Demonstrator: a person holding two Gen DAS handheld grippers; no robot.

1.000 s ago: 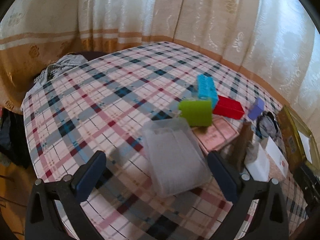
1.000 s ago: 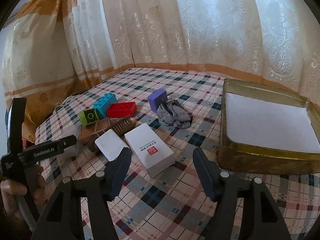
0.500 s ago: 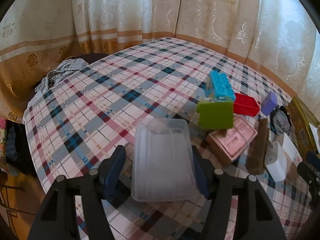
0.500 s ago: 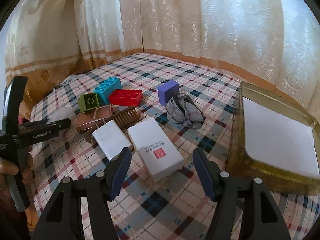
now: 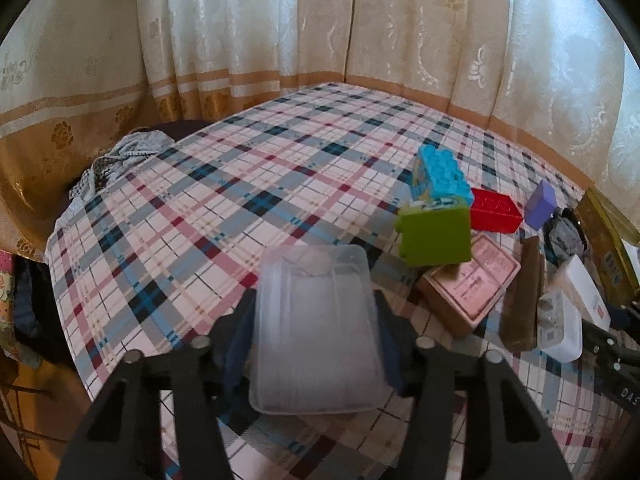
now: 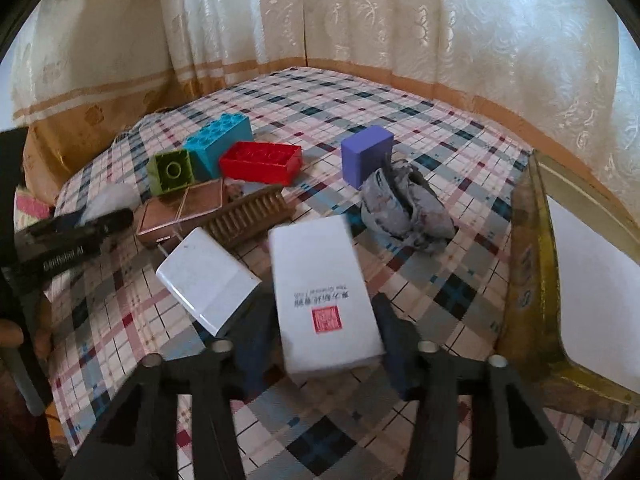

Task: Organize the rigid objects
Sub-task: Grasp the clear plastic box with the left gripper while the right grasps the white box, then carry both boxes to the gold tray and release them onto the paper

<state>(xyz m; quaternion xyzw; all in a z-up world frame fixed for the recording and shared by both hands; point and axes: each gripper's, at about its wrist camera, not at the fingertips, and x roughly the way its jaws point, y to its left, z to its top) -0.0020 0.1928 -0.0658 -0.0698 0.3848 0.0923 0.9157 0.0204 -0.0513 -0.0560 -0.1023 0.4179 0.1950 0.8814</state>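
clear plastic tray (image 5: 316,332) sits on the plaid tablecloth (image 5: 224,200) before cream curtains (image 5: 280,20), clamped between the left gripper (image 5: 314,344) fingers; right gripper (image 6: 324,336) pinches the white box (image 6: 324,292).

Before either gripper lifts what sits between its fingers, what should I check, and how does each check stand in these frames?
1. Left gripper closed on the clear plastic container: ok, both fingers press its sides.
2. Right gripper closed on the white box with the red stamp: ok, fingers flank it tightly.
3. White box free of the white charger: ok, a gap shows between them.
4. Container free of the green block: ok, they sit apart.
5. Gold tin tray has room: ok, its white-lined floor is bare where visible.
6. Whether the container is empty: cannot tell, its walls are cloudy.
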